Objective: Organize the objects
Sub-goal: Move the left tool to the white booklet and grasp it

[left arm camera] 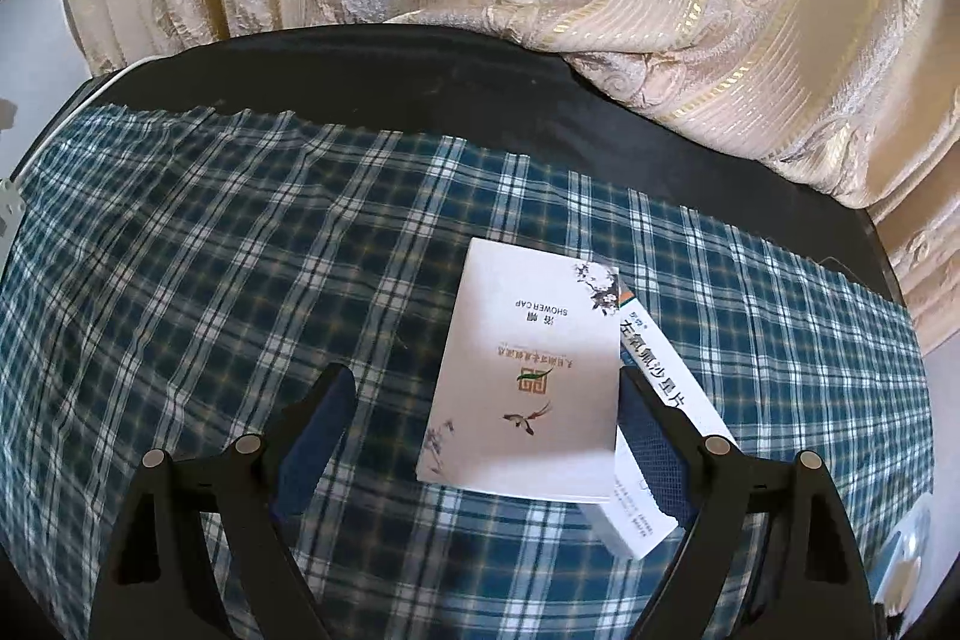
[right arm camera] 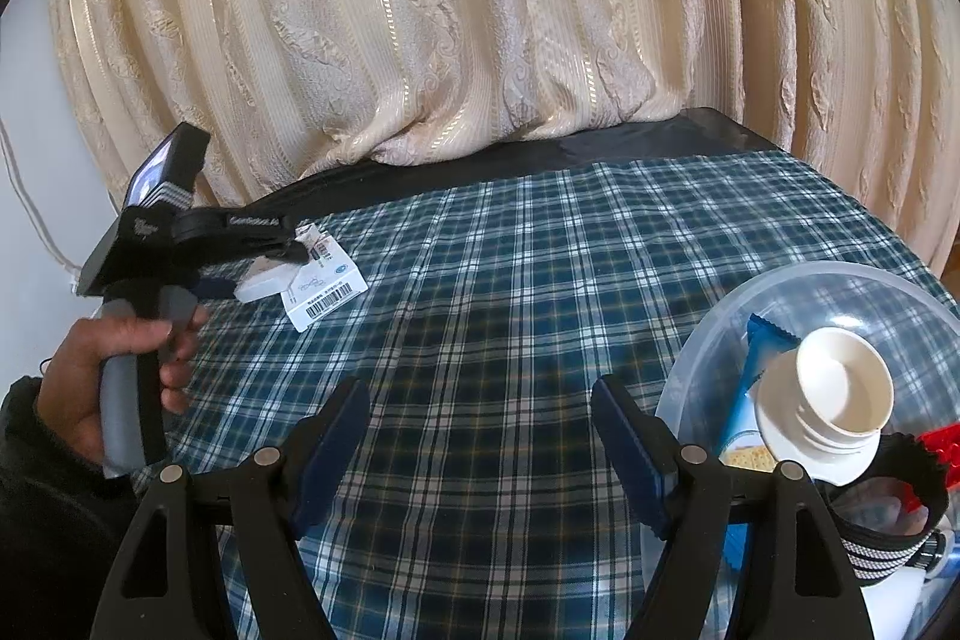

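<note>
A white shower cap box [left arm camera: 528, 376] lies flat on the checked cloth, resting partly on a white medicine box [left arm camera: 654, 436] with blue print. My left gripper [left arm camera: 486, 400] is open, low over the cloth, its fingers straddling the shower cap box; the right finger touches the medicine box. From the right wrist view the same two boxes [right arm camera: 312, 280] sit far left with the left gripper [right arm camera: 288, 250] over them. My right gripper [right arm camera: 480, 418] is open and empty above bare cloth.
A clear plastic basin [right arm camera: 720, 340] at right holds a white cup [right arm camera: 834, 394], a blue cracker packet [right arm camera: 759, 352], a red brick [right arm camera: 936, 448] and a striped band [right arm camera: 888, 550]. A cream curtain [right arm camera: 420, 10] hangs behind the dark table edge [left arm camera: 360, 82].
</note>
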A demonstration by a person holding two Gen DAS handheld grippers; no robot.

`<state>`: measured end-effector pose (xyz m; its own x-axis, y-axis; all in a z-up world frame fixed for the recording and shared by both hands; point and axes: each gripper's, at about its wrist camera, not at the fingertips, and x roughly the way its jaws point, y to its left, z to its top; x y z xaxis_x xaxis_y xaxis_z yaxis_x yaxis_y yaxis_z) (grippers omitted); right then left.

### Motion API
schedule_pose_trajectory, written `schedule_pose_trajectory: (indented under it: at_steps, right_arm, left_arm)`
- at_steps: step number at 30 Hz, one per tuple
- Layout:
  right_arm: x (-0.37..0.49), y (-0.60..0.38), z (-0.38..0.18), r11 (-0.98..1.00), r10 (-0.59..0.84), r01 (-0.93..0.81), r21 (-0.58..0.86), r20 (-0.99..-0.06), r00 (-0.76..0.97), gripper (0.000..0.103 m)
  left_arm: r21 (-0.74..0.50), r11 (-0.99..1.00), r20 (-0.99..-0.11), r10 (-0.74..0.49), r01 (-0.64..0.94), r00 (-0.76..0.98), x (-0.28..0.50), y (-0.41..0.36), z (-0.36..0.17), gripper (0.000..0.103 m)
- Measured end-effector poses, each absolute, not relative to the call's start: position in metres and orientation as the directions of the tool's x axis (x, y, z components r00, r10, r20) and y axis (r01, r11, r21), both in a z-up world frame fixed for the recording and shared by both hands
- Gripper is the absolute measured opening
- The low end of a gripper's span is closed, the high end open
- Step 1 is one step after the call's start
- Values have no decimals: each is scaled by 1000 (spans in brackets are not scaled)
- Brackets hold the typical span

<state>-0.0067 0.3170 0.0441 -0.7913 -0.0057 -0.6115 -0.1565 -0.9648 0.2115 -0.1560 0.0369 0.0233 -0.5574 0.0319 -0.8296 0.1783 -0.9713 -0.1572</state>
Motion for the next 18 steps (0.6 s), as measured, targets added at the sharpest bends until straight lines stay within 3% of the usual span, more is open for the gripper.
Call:
schedule_pose_trajectory:
  at_steps: [3, 7, 18]
  right_arm:
    - [-7, 316, 45, -966, 0, -160, 206, -612, -791, 80]
    - [-7, 315, 45, -965, 8, -166, 201, -615, -788, 80]
    - [-10, 303, 46, -980, 14, -137, 141, -643, -765, 80]
  left_arm:
    - [-170, -974, -817, 53, 152, -575, -155, 36, 22, 85]
    - [-190, -977, -800, 99, 93, -591, -154, 42, 24, 59]
    - [-161, -986, -774, 106, 32, -625, -130, 38, 41, 58]
